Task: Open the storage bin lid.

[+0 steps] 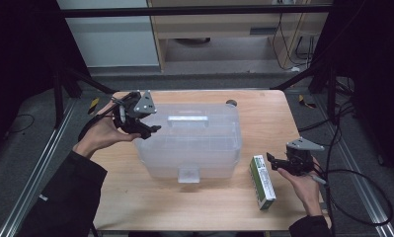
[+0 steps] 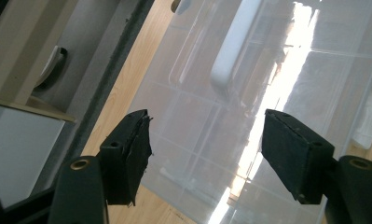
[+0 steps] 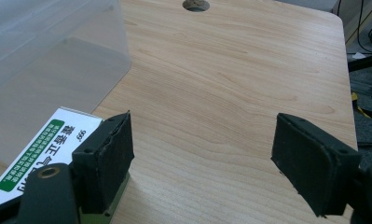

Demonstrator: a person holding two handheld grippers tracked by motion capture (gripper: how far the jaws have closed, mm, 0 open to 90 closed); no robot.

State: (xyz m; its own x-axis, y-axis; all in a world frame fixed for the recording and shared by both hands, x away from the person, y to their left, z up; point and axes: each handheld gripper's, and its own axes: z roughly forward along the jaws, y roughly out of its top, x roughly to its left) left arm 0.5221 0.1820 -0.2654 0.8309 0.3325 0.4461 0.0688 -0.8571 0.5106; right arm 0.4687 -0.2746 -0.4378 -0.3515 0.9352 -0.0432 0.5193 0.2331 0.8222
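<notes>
The green-and-white carton (image 1: 262,181) lies flat at the lower right of the table (image 1: 204,207), just beside the clear storage box (image 1: 189,140). The right hand-held gripper (image 1: 272,159), jaws spread and empty, should straddle its narrow width squarely before closing. The left hand-held gripper (image 1: 152,131), also agape, can steady the box.

Your left gripper (image 1: 152,129) is raised at the far left, jaws spread wide and pointing right. Your left hand (image 1: 99,134) grips it from behind, forearm in a dark sleeve angling in from the lower left corner. Your right gripper (image 1: 269,157) sits low at the near right, jaws also wide apart, pointing left, with your right hand (image 1: 302,183) behind it.
</notes>
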